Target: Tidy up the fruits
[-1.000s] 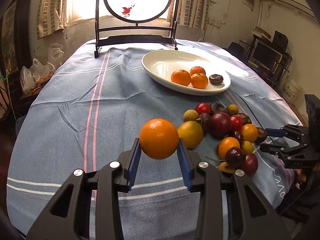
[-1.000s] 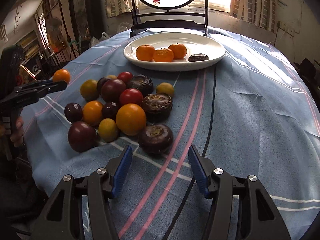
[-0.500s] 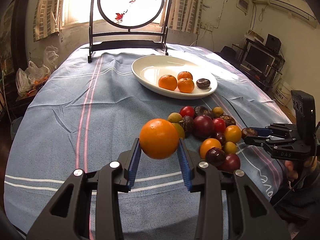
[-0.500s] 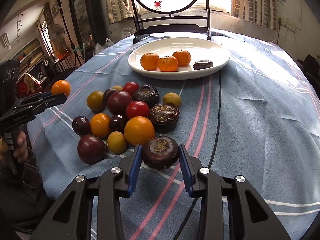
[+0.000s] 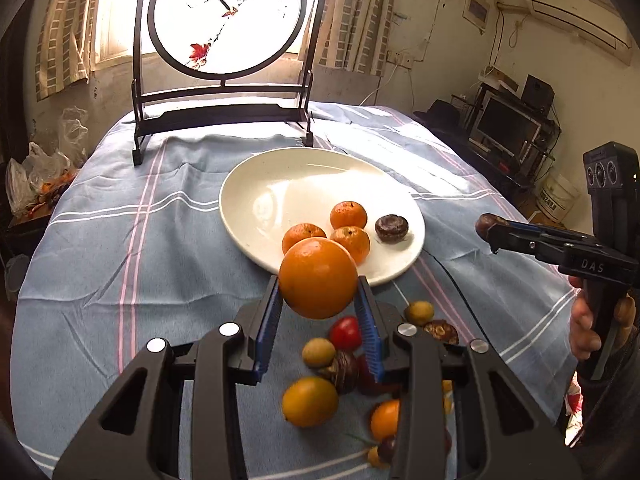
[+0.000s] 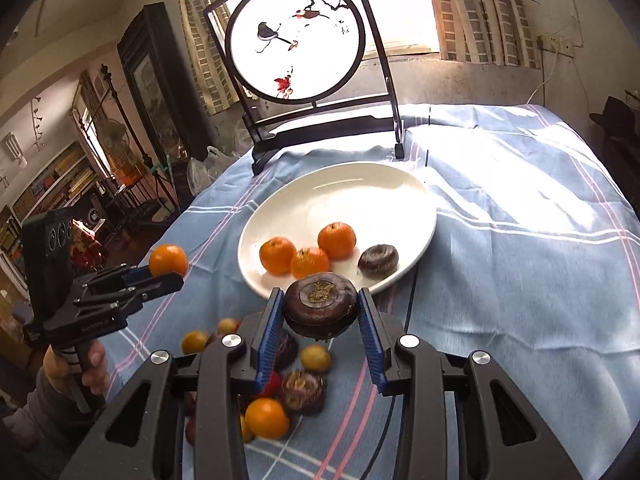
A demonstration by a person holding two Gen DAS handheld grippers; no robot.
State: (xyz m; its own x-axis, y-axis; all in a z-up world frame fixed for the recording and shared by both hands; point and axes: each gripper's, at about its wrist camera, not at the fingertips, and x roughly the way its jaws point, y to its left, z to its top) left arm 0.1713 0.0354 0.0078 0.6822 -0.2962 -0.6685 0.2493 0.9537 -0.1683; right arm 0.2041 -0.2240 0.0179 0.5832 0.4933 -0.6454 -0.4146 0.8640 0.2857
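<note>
My left gripper [image 5: 318, 304] is shut on a large orange [image 5: 318, 278], held in the air just in front of the white plate [image 5: 272, 184]. My right gripper [image 6: 320, 314] is shut on a dark brown mangosteen [image 6: 320, 306], also lifted near the plate's [image 6: 344, 188] front rim. On the plate lie three small mandarins [image 5: 348, 216] and one dark mangosteen [image 5: 392, 229]. The pile of loose fruits [image 5: 324, 376] lies on the cloth below both grippers. Each view catches the other gripper from the side: the right gripper [image 5: 490, 230] and the left gripper [image 6: 168, 268].
A blue striped tablecloth [image 5: 120, 260] covers the table. A round painted screen on a dark stand [image 5: 224, 112] stands behind the plate. Plastic bags [image 5: 36, 184] sit off the left edge; a monitor and shelf [image 5: 508, 128] at right. A person's hand [image 5: 588, 328] grips the right handle.
My right gripper closed on a mangosteen from the pile and lifted it. Both grippers rose and moved forward toward the plate, the left one still carrying the orange.
</note>
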